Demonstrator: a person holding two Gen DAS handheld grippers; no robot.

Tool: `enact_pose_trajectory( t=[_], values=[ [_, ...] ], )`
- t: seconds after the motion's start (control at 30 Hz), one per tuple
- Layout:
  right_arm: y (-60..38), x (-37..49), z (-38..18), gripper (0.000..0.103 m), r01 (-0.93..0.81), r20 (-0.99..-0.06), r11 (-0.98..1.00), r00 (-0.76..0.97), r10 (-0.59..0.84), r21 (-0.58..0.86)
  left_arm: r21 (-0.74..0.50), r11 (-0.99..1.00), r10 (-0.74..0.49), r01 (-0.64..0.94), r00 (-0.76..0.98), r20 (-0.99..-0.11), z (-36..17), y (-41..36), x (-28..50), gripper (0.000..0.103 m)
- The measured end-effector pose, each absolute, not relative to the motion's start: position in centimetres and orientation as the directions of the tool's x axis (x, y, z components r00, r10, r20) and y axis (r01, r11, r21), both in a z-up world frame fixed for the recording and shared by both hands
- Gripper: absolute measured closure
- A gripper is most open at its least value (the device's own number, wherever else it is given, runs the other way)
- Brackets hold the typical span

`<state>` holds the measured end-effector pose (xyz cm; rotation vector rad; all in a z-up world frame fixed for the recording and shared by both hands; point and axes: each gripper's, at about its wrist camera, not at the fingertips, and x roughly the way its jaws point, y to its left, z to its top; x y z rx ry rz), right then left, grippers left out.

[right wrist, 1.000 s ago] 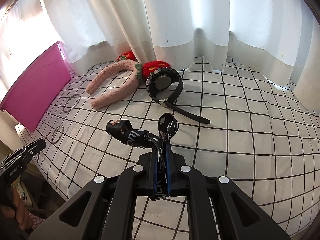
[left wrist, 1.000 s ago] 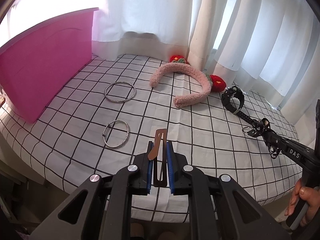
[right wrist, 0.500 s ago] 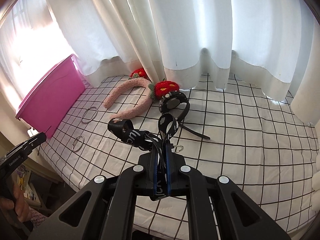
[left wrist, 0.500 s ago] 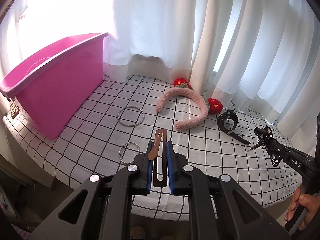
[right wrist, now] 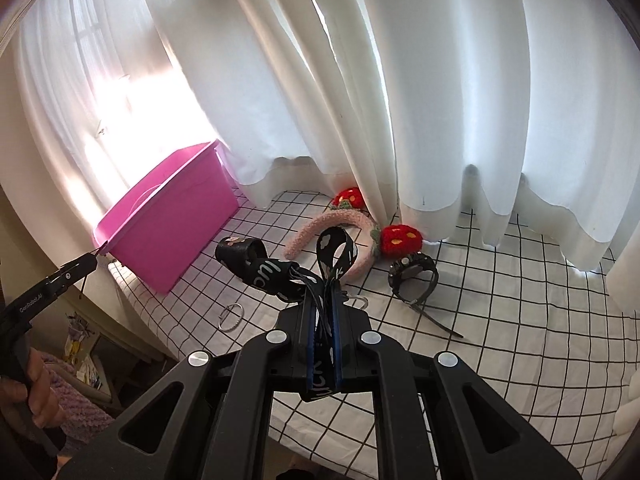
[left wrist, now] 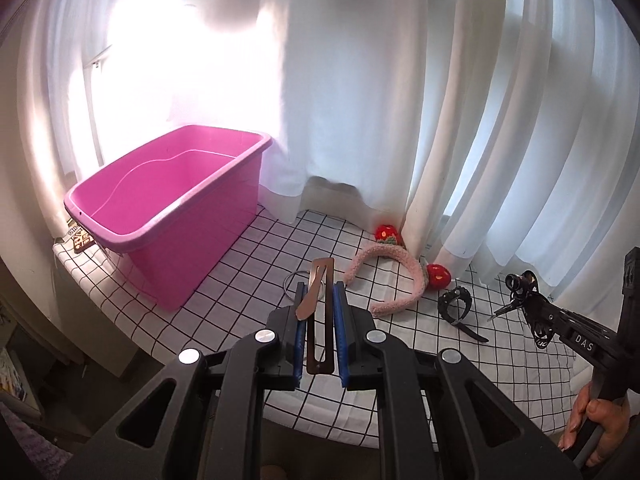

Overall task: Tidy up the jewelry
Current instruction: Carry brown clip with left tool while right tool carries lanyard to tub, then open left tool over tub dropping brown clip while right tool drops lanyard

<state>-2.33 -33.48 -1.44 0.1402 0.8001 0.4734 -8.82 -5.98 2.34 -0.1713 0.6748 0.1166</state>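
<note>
My left gripper (left wrist: 319, 292) is shut on a brown metal hair clip (left wrist: 320, 320), held high above the checked tablecloth (left wrist: 240, 276). My right gripper (right wrist: 325, 292) is shut on a black printed lanyard strap (right wrist: 272, 272) that loops out ahead of it, with a metal ring (right wrist: 358, 303) hanging below. A pink bin (left wrist: 172, 216) stands open at the left of the table. On the cloth lie a fluffy pink headband (left wrist: 404, 276) with red strawberries, a black wristwatch (left wrist: 454, 306) and silver bangles (right wrist: 231, 317).
White curtains (left wrist: 360, 100) hang right behind the table, touching the headband. The table's near edge (left wrist: 132, 328) drops to clutter on the floor at the left. A person's hand (left wrist: 596, 428) holds the right gripper's handle at the lower right.
Both grippers have risen well above the table with their items still held; the bin's open top has come into view and the items on the cloth look smaller.
</note>
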Motion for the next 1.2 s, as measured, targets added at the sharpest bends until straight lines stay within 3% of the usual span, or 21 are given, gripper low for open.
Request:
enact_pose_trajectory(
  t=[0.43, 0.9, 1.2],
  values=[
    [-25.3, 0.1, 3.4, 0.096, -0.462, -0.579, 0.812, 0.572, 0.581, 0.357, -0.127, 0.959, 0.138, -0.254, 0.808, -0.573, 6.7, 2.3, -9.4, 0.09],
    [-7.3, 6.9, 8.7, 0.096, -0.521, -0.502, 0.775, 0.593, 0.63, 0.358, -0.103, 0.983, 0.077, -0.152, 0.851, -0.52, 8.8, 17.2, -3.4, 0.09],
    [3.9, 11.8, 6.8, 0.096, -0.56, -0.588, 0.753, 0.497, 0.638, 0.345, -0.149, 0.978, 0.027, -0.143, 0.804, -0.593, 6.6, 24.0, 1.8, 0.09]
  ],
)
